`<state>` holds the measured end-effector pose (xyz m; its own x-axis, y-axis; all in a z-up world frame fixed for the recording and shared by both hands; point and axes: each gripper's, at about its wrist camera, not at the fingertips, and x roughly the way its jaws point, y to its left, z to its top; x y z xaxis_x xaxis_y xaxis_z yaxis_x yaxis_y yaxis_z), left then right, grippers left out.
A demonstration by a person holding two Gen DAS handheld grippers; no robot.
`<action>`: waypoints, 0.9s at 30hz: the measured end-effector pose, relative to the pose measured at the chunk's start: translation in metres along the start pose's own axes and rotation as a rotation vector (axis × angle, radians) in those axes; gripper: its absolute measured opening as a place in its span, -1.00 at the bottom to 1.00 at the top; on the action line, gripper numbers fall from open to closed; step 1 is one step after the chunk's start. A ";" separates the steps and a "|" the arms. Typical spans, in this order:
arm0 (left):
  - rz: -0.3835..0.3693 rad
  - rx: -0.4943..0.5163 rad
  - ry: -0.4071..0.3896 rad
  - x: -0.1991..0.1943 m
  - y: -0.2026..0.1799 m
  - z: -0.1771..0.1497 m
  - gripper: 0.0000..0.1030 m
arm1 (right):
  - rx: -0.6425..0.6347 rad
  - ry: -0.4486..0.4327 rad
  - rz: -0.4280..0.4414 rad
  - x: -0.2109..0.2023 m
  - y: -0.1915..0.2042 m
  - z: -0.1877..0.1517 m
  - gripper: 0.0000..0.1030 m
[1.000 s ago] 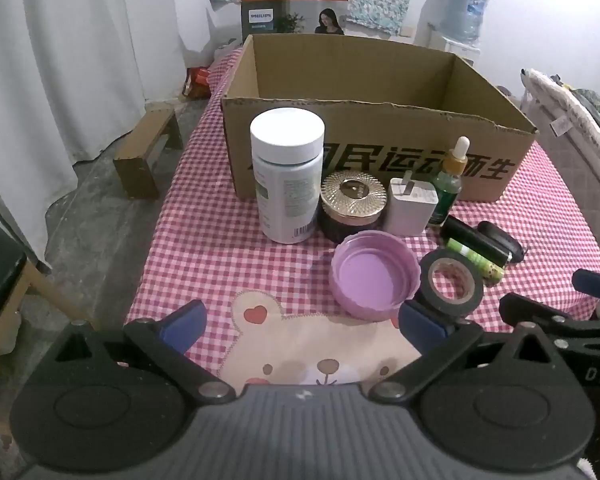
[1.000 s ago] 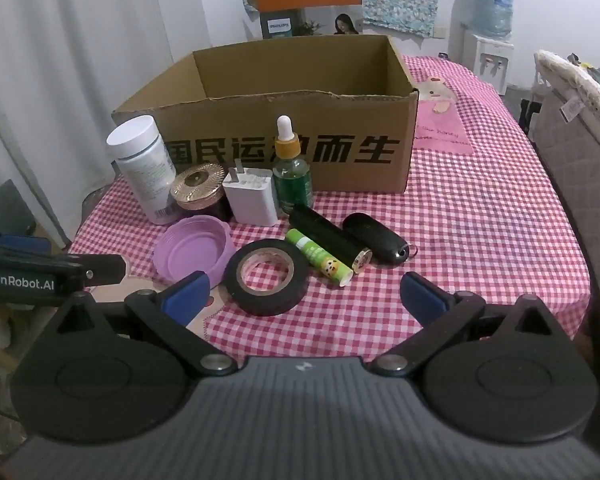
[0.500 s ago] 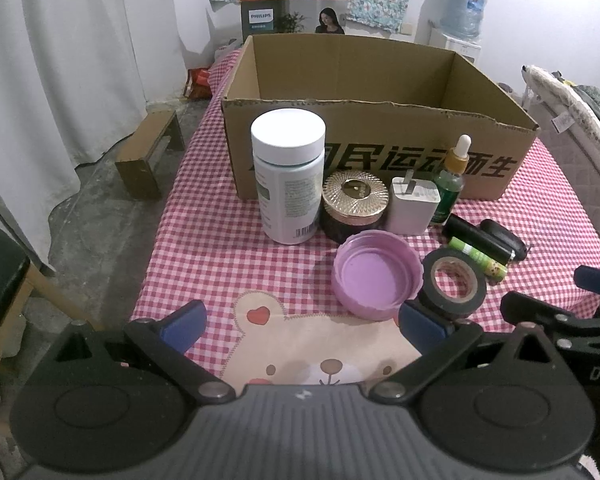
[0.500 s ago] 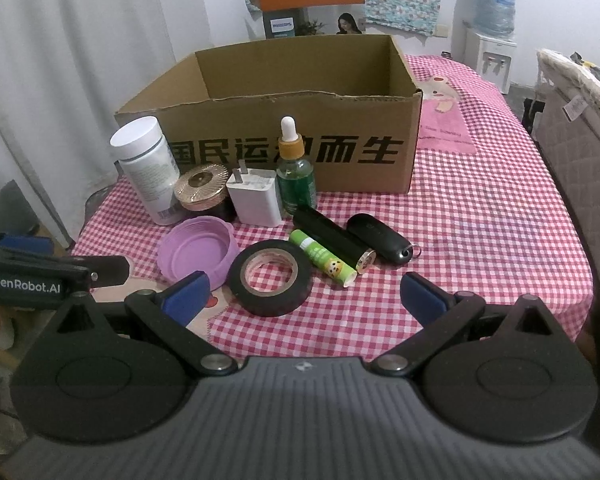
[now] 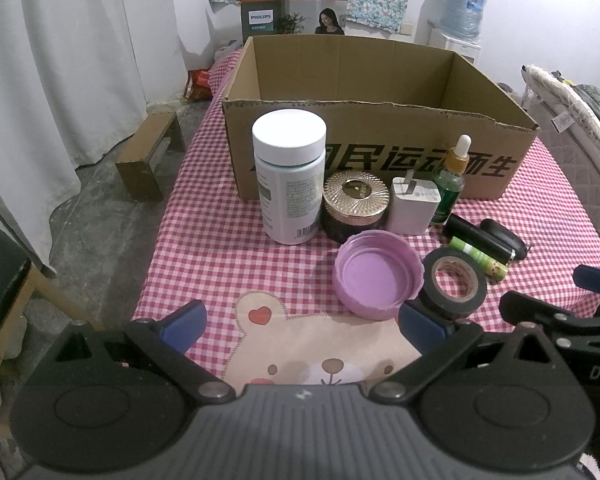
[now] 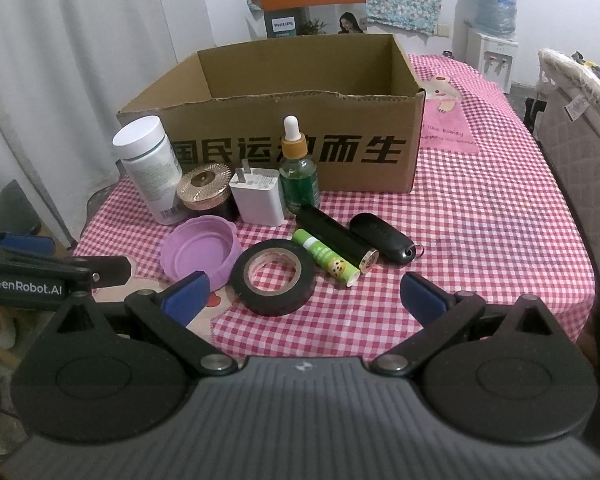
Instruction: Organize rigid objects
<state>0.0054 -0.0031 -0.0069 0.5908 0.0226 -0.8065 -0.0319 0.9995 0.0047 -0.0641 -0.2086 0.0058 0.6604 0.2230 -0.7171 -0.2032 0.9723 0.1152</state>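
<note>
Both grippers spread and empty above the near table edge

The left gripper (image 5: 302, 322) and the right gripper (image 6: 304, 294) have their jaws wide apart, gripping nothing. Just ahead on the checked tablecloth (image 6: 480, 220) lie a purple lid (image 5: 378, 278), upturned, and a black tape roll (image 6: 274, 276), side by side. Beyond the roll lie a green tube (image 6: 326, 258), a black cylinder (image 6: 336, 236) and a black key fob (image 6: 382, 238). Behind stand a white bottle (image 5: 290, 180), a gold-lidded jar (image 5: 354, 204), a white charger (image 5: 414, 206) and a green dropper bottle (image 6: 298, 172), ranged along the front wall of an open cardboard box (image 5: 380, 152)
</note>
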 end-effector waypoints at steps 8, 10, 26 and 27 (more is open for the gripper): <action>0.000 0.000 0.001 0.000 0.000 0.000 0.99 | 0.002 0.001 0.000 0.000 0.000 0.000 0.98; 0.000 0.001 0.002 0.000 0.000 0.000 0.99 | 0.003 0.001 0.000 0.001 0.000 0.000 0.98; 0.000 -0.001 0.004 0.000 0.002 -0.001 0.99 | 0.004 -0.003 -0.001 0.002 0.002 0.000 0.98; -0.002 -0.001 0.004 0.000 0.003 -0.002 0.99 | 0.006 -0.004 0.000 0.002 0.002 0.000 0.98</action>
<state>0.0038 -0.0005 -0.0078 0.5877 0.0208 -0.8088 -0.0313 0.9995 0.0030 -0.0630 -0.2066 0.0051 0.6636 0.2229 -0.7141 -0.1984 0.9728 0.1194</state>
